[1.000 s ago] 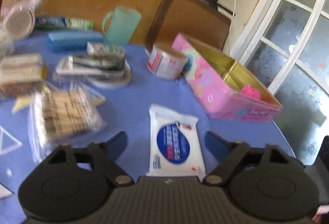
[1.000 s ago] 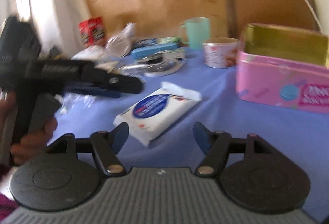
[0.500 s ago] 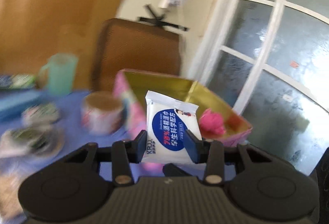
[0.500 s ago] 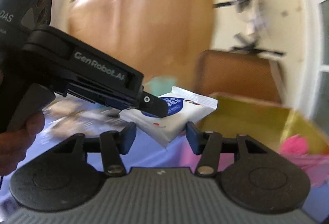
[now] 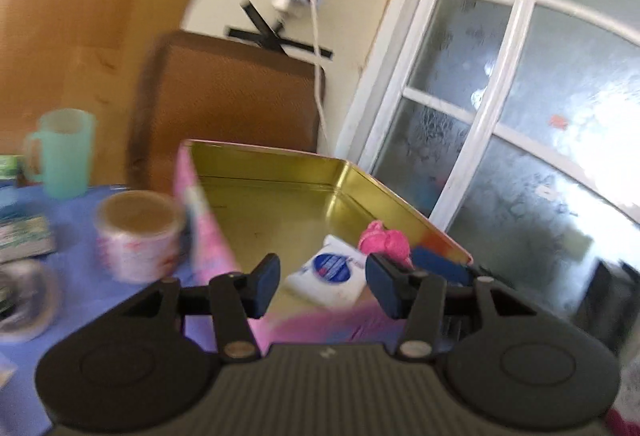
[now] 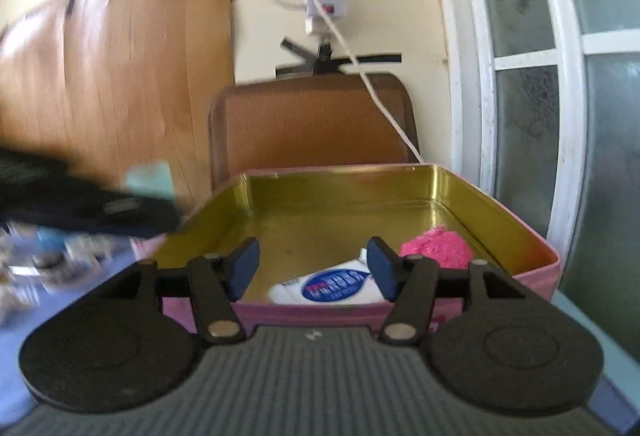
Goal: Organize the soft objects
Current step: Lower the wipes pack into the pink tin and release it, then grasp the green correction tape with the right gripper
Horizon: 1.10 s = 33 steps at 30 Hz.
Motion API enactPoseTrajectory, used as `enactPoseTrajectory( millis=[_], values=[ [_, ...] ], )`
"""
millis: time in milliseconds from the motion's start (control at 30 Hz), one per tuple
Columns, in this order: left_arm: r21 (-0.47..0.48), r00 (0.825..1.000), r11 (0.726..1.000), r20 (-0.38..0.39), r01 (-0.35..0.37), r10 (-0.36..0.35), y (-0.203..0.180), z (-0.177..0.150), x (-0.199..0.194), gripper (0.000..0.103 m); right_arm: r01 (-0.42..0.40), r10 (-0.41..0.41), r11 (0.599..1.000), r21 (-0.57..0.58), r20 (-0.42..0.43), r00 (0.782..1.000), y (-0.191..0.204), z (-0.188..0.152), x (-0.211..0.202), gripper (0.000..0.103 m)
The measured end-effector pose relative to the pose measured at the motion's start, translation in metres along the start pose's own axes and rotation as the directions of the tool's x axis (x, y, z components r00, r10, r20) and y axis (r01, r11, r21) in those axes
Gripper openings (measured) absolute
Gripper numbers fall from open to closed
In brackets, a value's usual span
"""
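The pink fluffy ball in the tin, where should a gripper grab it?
Probably straight from above, pinching the pink fluffy ball across its middle. It sits low in the tin near the wall, beside the wipes pack, so the sides are crowded.

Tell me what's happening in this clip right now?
A person with two handheld grippers is sorting soft items into a pink tin box with a gold interior. A white wipes pack with a blue label lies inside beside a fluffy pink ball. Both the left gripper and right gripper are open, holding nothing.
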<state>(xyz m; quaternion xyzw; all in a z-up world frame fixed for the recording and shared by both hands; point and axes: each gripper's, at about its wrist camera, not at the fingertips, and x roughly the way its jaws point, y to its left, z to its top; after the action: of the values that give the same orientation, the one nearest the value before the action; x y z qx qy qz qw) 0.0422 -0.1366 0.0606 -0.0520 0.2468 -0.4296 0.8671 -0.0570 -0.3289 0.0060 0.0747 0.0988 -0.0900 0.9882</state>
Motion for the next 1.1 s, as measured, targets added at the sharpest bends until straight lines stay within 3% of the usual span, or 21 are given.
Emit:
enactPoseTrajectory(
  millis=[100,200,267,367,433,500,567,600,667,733,767,867,967,1100],
  values=[
    [0.026,0.995,0.995,0.027,-0.097,0.096,0.022,-0.023,-0.051,0.049,-0.13,0.13,0.991,0.025,-0.01,0.991,0.021,0.007,0.004,0.022],
    [-0.023,0.974,0.974,0.033,-0.224,0.225,0.052,-0.045,-0.093,0.049,-0.296,0.296,0.955,0.011,-0.068,0.953,0.058,0.009,0.011,0.021],
    [-0.099,0.96,0.957,0.034,-0.272,0.277,0.078,-0.057,-0.115,0.049,-0.409,0.406,0.913,0.012,-0.154,0.901,0.089,0.006,0.025,0.022],
    [-0.203,0.943,0.927,0.039,-0.316,0.331,0.108,-0.071,-0.14,0.049,-0.496,0.498,0.865,0.077,-0.262,0.827,0.127,0.002,0.056,0.023],
    [-0.253,0.941,0.915,0.047,-0.314,0.335,0.122,-0.077,-0.152,0.049,-0.52,0.526,0.847,0.107,-0.302,0.795,0.151,0.0,0.08,0.032],
    [-0.272,0.937,0.909,0.061,-0.315,0.343,0.131,-0.078,-0.163,0.049,-0.526,0.526,0.846,0.09,-0.305,0.794,0.171,0.001,0.099,0.058],
    [-0.29,0.934,0.904,0.075,-0.314,0.348,0.139,-0.08,-0.172,0.052,-0.518,0.5,0.855,0.022,-0.302,0.812,0.192,0.0,0.111,0.068],
    [-0.299,0.935,0.903,0.08,-0.309,0.347,0.143,-0.079,-0.175,0.053,-0.529,0.499,0.848,-0.015,-0.31,0.809,0.2,0.0,0.114,0.075],
    [-0.315,0.934,0.899,0.084,-0.304,0.346,0.149,-0.081,-0.178,0.053,-0.566,0.507,0.82,-0.083,-0.355,0.786,0.213,-0.001,0.125,0.08],
    [-0.323,0.935,0.898,0.087,-0.299,0.343,0.152,-0.084,-0.181,0.053,-0.589,0.489,0.793,-0.156,-0.414,0.768,0.224,-0.007,0.135,0.076],
    [-0.326,0.935,0.897,0.088,-0.298,0.343,0.152,-0.085,-0.181,0.053,-0.585,0.467,0.79,-0.183,-0.438,0.768,0.227,-0.01,0.136,0.053],
    [-0.327,0.94,0.903,0.098,-0.278,0.326,0.151,-0.085,-0.183,0.053,-0.58,0.468,0.795,-0.176,-0.43,0.772,0.212,-0.007,0.118,0.051],
    [-0.315,0.951,0.914,0.09,-0.254,0.296,0.143,-0.08,-0.177,0.053,-0.534,0.441,0.83,-0.159,-0.399,0.804,0.184,-0.008,0.084,0.051],
    [-0.278,0.984,0.947,0.035,-0.159,0.175,0.123,-0.071,-0.148,0.053,-0.446,0.371,0.885,-0.135,-0.375,0.849,0.146,-0.027,0.028,0.051]
  ],
)
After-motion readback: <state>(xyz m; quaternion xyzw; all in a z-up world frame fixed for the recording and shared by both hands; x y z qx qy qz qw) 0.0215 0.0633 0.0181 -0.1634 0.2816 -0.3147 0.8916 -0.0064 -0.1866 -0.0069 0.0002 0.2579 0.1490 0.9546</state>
